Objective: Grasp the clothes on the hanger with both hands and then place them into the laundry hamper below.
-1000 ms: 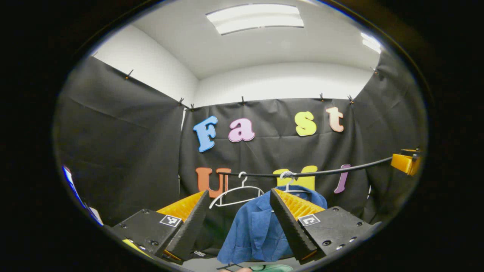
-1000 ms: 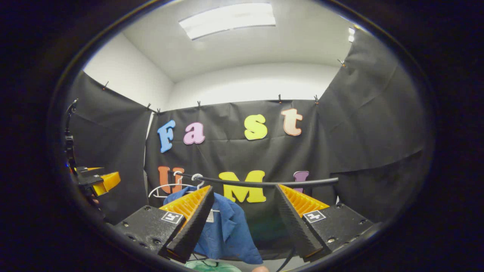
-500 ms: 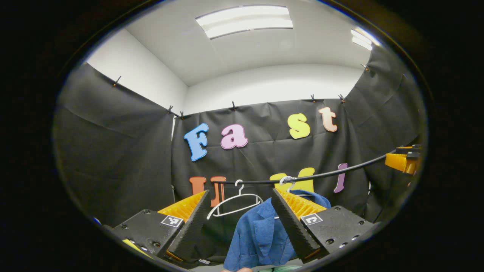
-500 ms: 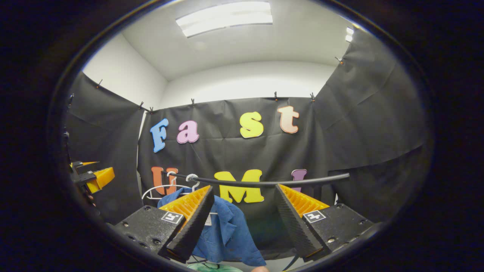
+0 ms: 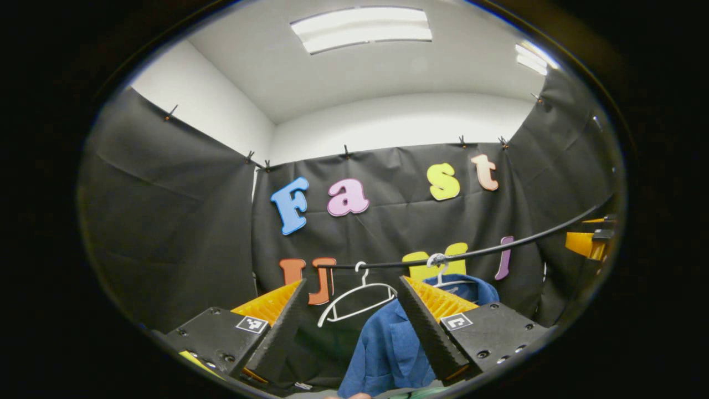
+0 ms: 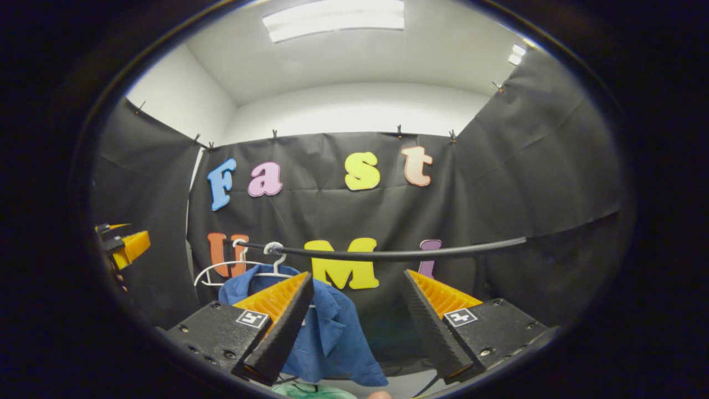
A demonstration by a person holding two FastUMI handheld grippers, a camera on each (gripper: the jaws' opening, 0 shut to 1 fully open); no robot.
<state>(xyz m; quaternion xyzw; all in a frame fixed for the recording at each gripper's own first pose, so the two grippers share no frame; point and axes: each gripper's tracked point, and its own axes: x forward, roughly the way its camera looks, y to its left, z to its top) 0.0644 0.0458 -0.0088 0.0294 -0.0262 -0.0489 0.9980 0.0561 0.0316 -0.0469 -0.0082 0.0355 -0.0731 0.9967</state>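
My left tool point(image 5: 350, 327) has its jaws spread wide with nothing between them, and my right tool point(image 6: 357, 324) is spread just as wide and also empty. Neither touches anything yet.

The blue shirt point(image 5: 390, 343) hangs on a white hanger point(image 5: 443, 271) from the black rail point(image 5: 471, 252), ahead of both tools and slightly below their line of sight. From my left tool it lies ahead and to the right, partly hidden behind that tool's right finger. From my right tool the same shirt point(image 6: 332, 332) lies ahead and to the left, behind that tool's left finger. So the garment sits between my two hands, and each must swing inward to meet it.

The shirt's long axis runs straight down from the hanger, while its shoulders run along the rail. I judge the grasp should take one shoulder per tool. I cannot tell which hand is nearer.

An empty white hanger point(image 5: 357, 299) hangs on the rail further to the left, just beside the shirt as my left tool sees it; I must not snag it.

A sliver of pale green point(image 6: 313, 390) shows below the shirt, possibly the hamper, though too little shows to tell.
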